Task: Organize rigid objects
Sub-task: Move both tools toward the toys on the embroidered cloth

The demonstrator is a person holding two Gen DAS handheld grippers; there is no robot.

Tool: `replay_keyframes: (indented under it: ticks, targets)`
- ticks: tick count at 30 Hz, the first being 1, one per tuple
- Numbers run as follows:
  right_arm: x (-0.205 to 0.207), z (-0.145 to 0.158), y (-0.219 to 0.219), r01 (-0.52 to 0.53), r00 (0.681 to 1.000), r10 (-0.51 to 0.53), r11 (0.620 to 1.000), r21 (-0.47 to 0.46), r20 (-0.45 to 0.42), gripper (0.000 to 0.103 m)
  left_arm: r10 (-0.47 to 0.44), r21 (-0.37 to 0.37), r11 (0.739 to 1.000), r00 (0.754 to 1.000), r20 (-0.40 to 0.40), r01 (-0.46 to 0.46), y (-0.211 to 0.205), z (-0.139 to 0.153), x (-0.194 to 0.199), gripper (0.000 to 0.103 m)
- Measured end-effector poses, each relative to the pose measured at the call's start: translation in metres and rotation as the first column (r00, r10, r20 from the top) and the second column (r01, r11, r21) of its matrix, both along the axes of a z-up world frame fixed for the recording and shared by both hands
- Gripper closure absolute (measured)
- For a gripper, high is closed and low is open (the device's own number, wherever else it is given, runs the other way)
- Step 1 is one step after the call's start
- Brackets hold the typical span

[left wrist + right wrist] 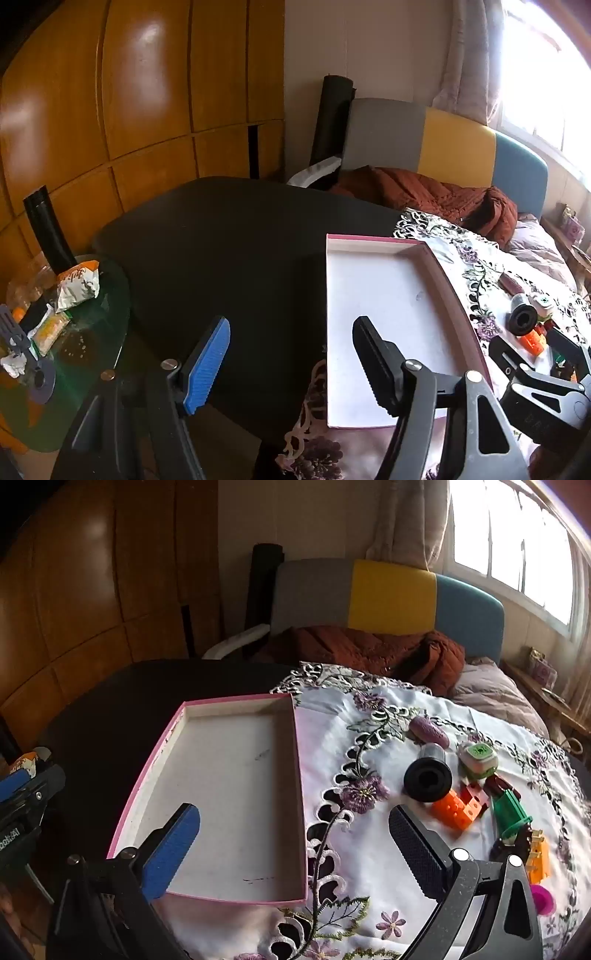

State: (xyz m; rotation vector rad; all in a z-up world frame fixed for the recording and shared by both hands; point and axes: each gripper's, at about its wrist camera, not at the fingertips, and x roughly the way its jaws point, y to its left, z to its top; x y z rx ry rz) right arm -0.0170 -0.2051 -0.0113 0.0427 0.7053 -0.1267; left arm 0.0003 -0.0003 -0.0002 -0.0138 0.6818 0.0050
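- The shallow pink-rimmed cardboard box with a white floor lies at the left edge of the white embroidered floral cloth, on a dark table.
- The small rigid things sit in a cluster near the cloth's right edge: a black plastic cylinder, orange toy bricks, a green plastic piece and a purple oval case.
- The left gripper hangs spread, holding nothing, its black finger over the box.
- The right gripper is spread wide, empty, over the box's right wall.
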Motion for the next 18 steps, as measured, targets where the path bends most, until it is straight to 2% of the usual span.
replay_keyframes:
  ticks: [3, 4, 6, 8, 10, 15, 18]
  targets:
    - [-0.001, -0.002, 0.000, 0.002, 1.000, -0.002, 1.000, -0.014, 0.003, 0.000, -0.011, 0.007, 1.000, 1.000, -0.004, 0.011, -0.001, -0.001, 0.002, 0.033]
    - [0.000, -0.004, -0.001, 0.004, 1.000, -0.004, 1.000, -0.013, -0.001, 0.000, -0.010, -0.002, 1.000, 1.000, 0.023, 0.010, 0.000, -0.001, -0.003, 0.033]
    - [0.004, -0.001, 0.002, -0.002, 1.000, 0.002, 1.000, -0.024, -0.003, 0.000, -0.014, 0.013, 1.000, 1.000, 0.004, 0.013, -0.003, -0.002, 0.000, 0.033]
    - [0.000, -0.002, 0.002, -0.007, 1.000, 0.008, 1.000, -0.024, 0.010, 0.000, -0.016, -0.016, 1.000, 1.000, -0.008, 0.016, 0.003, -0.004, 0.001, 0.033]
    - [0.001, -0.002, 0.003, -0.005, 1.000, 0.005, 1.000, -0.029, 0.010, 0.000, -0.012, -0.010, 1.000, 1.000, -0.024, 0.012, -0.001, -0.005, 0.004, 0.033]
    - [0.001, 0.010, 0.004, -0.015, 1.000, 0.015, 1.000, -0.027, 0.010, 0.000, -0.028, -0.011, 1.000, 0.999, -0.032, 0.028, 0.000, -0.006, 0.003, 0.033]
    - [-0.003, 0.004, 0.003, -0.028, 0.999, 0.028, 0.999, -0.041, 0.014, 0.000, -0.034, -0.008, 0.999, 0.999, -0.033, 0.034, -0.002, -0.006, 0.003, 0.033]
